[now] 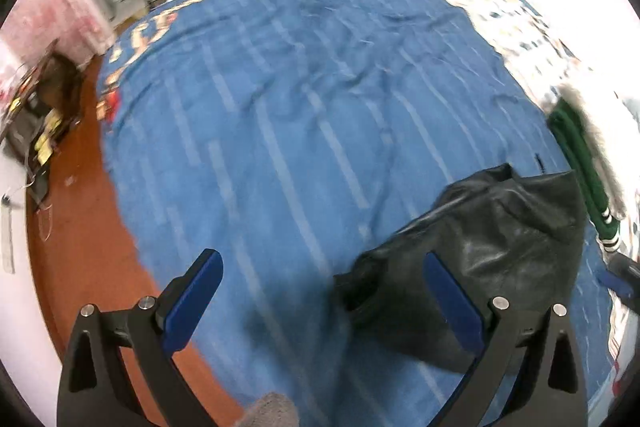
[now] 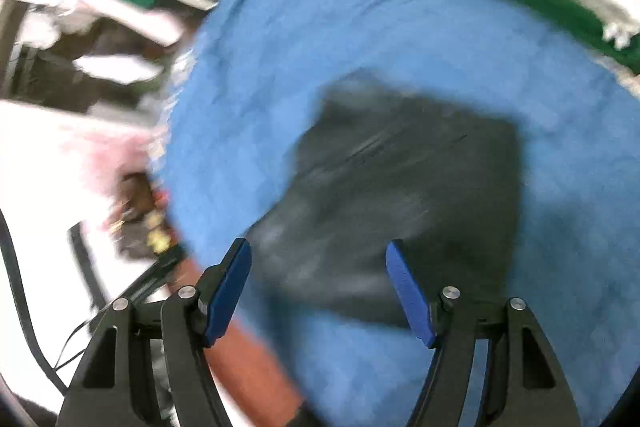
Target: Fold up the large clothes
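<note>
Both grippers spread wide, nothing between the blue pads. Left gripper (image 1: 322, 291) hangs over the blue striped bedspread (image 1: 280, 107), with its right pad in front of the near corner of the black shiny leather-like garment (image 1: 500, 227); can't tell if it touches. That garment lies folded into a compact block on the bedspread, toward the right side in the left wrist view. Dark green knit garment with white-striped cuffs (image 1: 580, 163) lies just beyond it at the bed's right edge, on a white patterned cover (image 1: 520, 15). Right gripper (image 2: 318, 287) sits above the same black garment (image 2: 400, 179), near edge of the block between its pads in view. Right wrist view heavily motion-blurred. Orange-brown floor (image 1: 80, 227) left of the bed.
</note>
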Demonstrator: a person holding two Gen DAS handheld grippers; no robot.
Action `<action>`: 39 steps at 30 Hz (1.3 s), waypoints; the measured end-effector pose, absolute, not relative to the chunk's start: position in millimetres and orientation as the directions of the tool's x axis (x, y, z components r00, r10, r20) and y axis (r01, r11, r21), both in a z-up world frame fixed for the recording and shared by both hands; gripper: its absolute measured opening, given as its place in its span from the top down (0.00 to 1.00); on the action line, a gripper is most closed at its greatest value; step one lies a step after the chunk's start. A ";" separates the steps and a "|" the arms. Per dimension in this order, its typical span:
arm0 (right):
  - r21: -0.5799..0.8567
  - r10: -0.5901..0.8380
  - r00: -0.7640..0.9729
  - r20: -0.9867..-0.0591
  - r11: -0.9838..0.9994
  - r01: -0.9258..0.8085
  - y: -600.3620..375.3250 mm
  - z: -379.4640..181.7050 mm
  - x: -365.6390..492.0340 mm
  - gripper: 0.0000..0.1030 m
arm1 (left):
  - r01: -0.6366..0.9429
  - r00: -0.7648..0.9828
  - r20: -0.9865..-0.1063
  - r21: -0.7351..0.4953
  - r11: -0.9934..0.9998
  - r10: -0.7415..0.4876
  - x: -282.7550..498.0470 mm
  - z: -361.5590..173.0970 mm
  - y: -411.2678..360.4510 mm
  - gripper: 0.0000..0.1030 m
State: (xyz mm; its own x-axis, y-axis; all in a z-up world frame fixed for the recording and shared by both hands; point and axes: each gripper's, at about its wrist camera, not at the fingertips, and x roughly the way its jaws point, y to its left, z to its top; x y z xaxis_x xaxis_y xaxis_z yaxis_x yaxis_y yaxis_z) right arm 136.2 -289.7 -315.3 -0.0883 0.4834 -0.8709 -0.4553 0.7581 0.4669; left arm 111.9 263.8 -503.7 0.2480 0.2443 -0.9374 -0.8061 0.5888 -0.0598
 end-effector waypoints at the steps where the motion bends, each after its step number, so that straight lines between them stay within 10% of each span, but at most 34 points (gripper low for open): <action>1: 0.436 0.458 -0.063 -0.887 0.783 -0.445 -289.9 -324.5 151.6 0.55 | -0.799 0.257 -0.938 -0.071 0.597 0.233 120.7 -508.4 262.2 0.00; 11: 0.221 0.179 -0.131 -0.975 0.840 -0.496 -188.2 -457.5 201.8 0.67 | -0.752 0.140 -0.970 0.026 0.659 0.197 162.6 -571.1 246.3 0.00; 20: 0.383 0.368 -0.121 -0.922 0.813 -0.439 -206.5 -369.6 188.4 0.67 | -0.768 0.001 -0.930 0.234 0.596 0.368 130.9 -561.7 241.2 0.00; 26: 0.209 0.200 -0.075 -0.977 0.834 -0.511 -187.4 -437.7 183.4 0.69 | -0.730 -0.040 -0.913 0.305 0.612 0.407 142.4 -578.4 244.5 0.00; 32: 0.082 0.083 -0.022 -0.996 0.838 -0.539 -157.7 -440.1 181.5 0.68 | -0.719 -0.023 -0.924 0.281 0.636 0.382 149.4 -577.6 246.6 0.00; 39: 0.284 0.314 -0.021 -0.949 0.825 -0.489 -220.6 -361.6 162.6 0.49 | -0.796 0.050 -0.964 0.120 0.593 0.262 116.2 -551.2 237.7 0.00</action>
